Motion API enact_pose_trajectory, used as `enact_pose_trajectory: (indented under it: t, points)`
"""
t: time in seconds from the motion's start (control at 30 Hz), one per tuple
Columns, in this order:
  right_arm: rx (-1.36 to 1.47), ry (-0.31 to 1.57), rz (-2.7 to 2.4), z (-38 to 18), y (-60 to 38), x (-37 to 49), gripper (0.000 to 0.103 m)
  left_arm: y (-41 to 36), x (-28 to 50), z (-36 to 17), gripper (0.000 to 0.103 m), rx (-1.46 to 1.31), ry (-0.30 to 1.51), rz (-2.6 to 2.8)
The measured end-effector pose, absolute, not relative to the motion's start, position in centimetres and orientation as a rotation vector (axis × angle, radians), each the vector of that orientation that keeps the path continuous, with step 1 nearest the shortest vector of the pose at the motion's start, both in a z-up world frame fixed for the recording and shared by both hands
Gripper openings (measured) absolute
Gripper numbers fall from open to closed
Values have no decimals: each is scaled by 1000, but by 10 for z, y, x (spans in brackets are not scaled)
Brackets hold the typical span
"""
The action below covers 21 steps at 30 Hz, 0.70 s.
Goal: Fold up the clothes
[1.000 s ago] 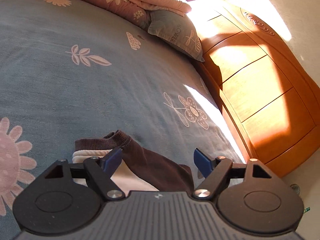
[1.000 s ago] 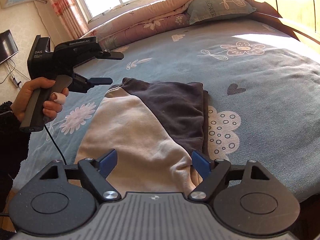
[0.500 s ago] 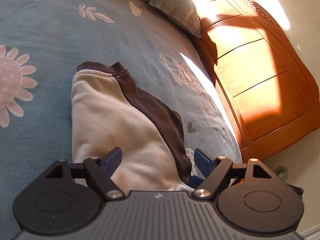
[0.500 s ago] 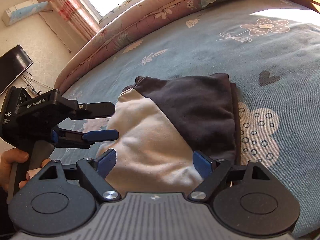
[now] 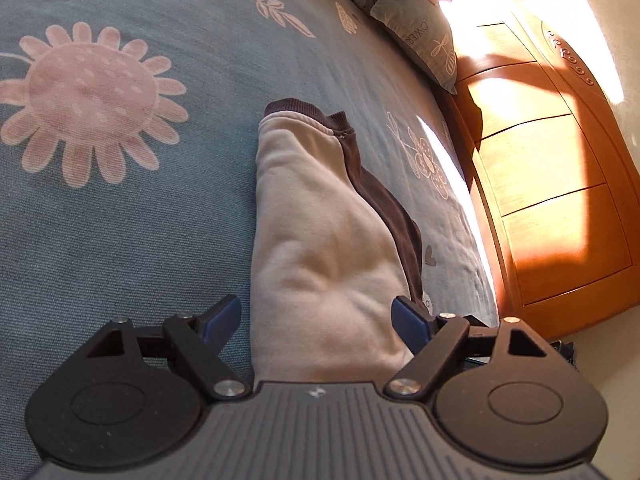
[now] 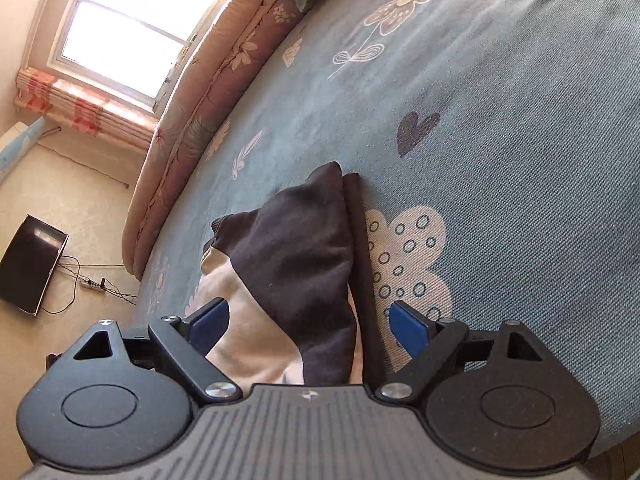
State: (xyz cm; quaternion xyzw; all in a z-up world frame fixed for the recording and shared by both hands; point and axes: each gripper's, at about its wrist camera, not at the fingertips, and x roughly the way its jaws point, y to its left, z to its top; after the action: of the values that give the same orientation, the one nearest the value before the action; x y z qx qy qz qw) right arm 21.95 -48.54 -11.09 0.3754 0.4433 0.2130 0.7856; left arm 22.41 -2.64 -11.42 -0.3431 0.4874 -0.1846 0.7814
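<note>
Through the left wrist camera I look down along my left gripper (image 5: pixel 316 320) at a folded sweatshirt (image 5: pixel 320 248) lying on the blue bedspread (image 5: pixel 120 240). Its cream panel faces up, a dark brown panel runs along its right side, and a brown ribbed cuff edges the far end. The near end of the garment sits between my blue fingertips (image 5: pixel 222 316), but the jaws stand wide apart and neither pad presses on the cloth: the left pad is over bare bedspread, the right one just beside the garment's brown edge. A large pink flower print (image 5: pixel 88 100) lies well to the left of the garment. At the far right corner of the bed a grey pillow (image 5: pixel 420 36) leans against the sunlit wooden headboard (image 5: pixel 552 184).

From the right wrist camera, tilted over, I see the same sweatshirt (image 6: pixel 292 264) from its other side, the dark panel uppermost and the cream part lower left. My right gripper (image 6: pixel 308 320) straddles its near end; its jaws have just been opening further and stand released, the garment between them but ungripped. A pale dotted flower print (image 6: pixel 412 260) lies just right of the garment's dark edge, with a small dark heart (image 6: pixel 416 128) beyond it. A rolled pink quilt (image 6: pixel 208 92) runs along the far edge of the bed below a bright window (image 6: pixel 132 28), and a dark screen (image 6: pixel 30 264) leans on the floor at left.
</note>
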Motion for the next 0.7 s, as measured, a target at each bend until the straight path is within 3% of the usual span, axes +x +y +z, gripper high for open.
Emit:
enact_pose_trajectory:
  t: [0.43,0.5,0.7]
  points:
    - [848,993,538,-122,-466,279,96,-38,278,-136,87,-801,1041,-481]
    - [855,996,554,-125,-460,292,96,-39,288,-139,92,-825,1034,-494]
    - [810,1025,616,-124,-450,292,102,-37,271,-141,95,-849,1075,-545]
